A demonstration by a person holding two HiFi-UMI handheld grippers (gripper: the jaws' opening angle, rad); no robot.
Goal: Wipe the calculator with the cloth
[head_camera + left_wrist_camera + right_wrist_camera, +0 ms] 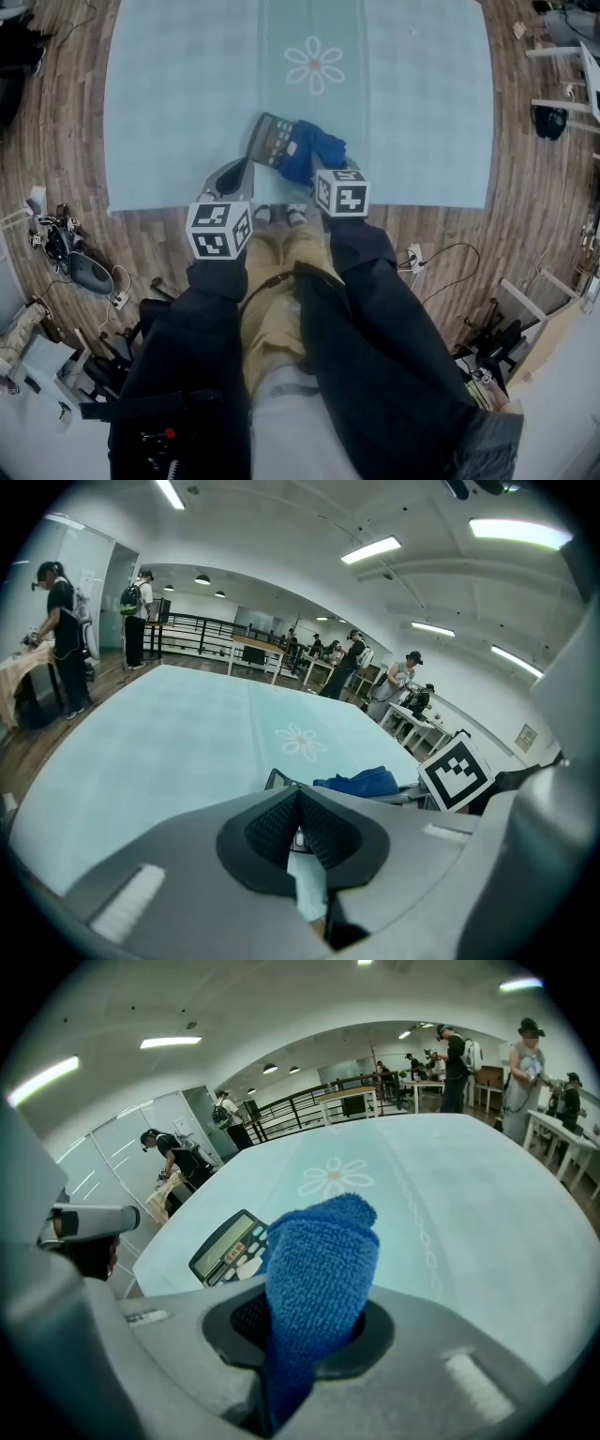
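Note:
A dark calculator lies tilted on the pale teal table cover, near its front edge. My left gripper reaches its near left corner, and its jaws are closed on that edge. In the left gripper view the pads meet, with the calculator's rim just beyond them. My right gripper is shut on a blue cloth that rests against the calculator's right side. In the right gripper view the cloth stands up out of the jaws and the calculator lies to its left.
The table cover has a flower print beyond the calculator. Its front edge runs just ahead of my feet. Cables and gear lie on the wooden floor at left, with furniture legs at right. People stand far off around the room.

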